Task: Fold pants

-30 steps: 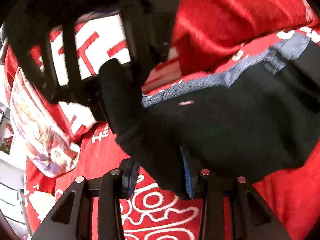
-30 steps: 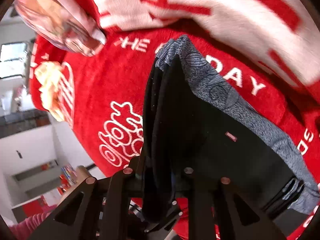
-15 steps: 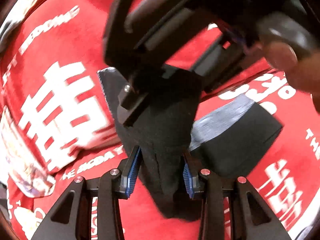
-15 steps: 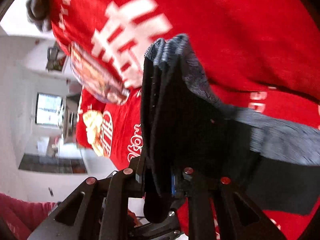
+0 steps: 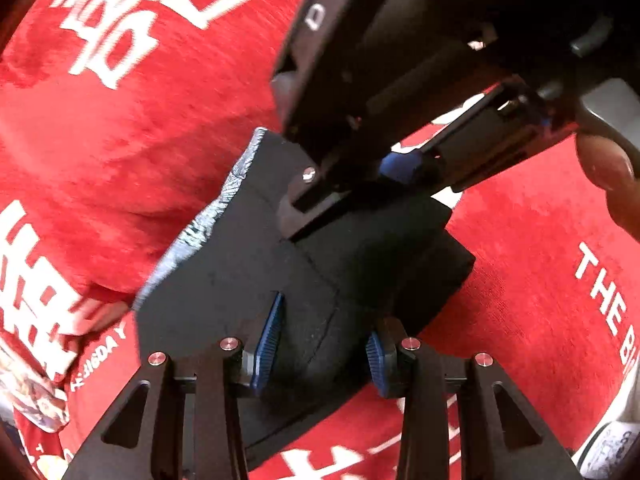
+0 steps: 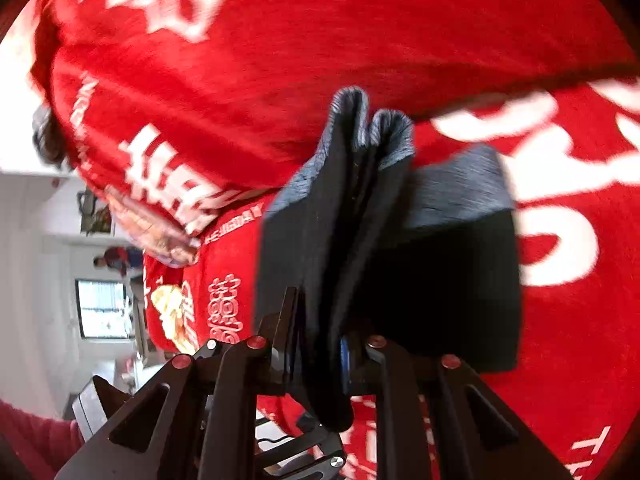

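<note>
1. Left wrist view: the left gripper, lower centre, has its blue pads clamped on the folded black fabric pants with a grey waistband; they sit mid-frame over the red plush blanket with white lettering.
2. The right gripper bites the same bundle from the upper right.
3. Right wrist view: the right gripper pinches several stacked layers of the pants, centre frame; the blanket fills the background.
</note>
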Available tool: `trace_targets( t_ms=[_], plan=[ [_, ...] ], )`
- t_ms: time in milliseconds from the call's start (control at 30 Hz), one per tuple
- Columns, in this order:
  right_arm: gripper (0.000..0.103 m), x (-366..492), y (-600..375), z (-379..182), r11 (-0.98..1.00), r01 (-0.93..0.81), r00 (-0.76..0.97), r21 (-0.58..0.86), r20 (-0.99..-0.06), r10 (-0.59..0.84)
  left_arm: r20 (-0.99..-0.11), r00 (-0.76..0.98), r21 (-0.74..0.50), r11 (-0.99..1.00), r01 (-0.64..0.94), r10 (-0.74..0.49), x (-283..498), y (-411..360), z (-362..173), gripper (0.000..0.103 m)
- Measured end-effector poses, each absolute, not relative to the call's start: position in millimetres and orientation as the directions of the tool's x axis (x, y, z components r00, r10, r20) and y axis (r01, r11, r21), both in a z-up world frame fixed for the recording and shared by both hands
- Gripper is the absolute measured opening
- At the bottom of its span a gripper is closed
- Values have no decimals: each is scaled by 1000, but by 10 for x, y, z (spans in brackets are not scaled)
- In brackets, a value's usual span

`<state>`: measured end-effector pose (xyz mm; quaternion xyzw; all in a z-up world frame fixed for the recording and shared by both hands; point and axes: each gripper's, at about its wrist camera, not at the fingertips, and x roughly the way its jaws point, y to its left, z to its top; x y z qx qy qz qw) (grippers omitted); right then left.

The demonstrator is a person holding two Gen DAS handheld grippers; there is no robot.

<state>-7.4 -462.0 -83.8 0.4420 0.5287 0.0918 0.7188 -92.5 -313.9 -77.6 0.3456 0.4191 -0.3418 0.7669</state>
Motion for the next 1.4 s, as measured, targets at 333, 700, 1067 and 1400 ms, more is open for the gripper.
trace_targets(
  t_ms=[333,700,1067,1400],
  plan=[
    [18,-294,-4867,-1355,598,432,366,675,-737,568,-913,371,245,497,832,-171,-1029,-3205,-926,52],
    [18,-364,-4855,-1143,752,433,270,496,-868,417,-920,372,186,698,691,-123,-316,-2295,-479,65],
    [18,-683,-4878,-916,775,543,208,324,-946,249,-961,278,128,863,489,-15,292,-1633,-752,65],
    [18,-273,-4285,-779,900,352,215,256,-958,189,-983,185,75,872,484,-18,331,-1589,-949,76]
  ],
)
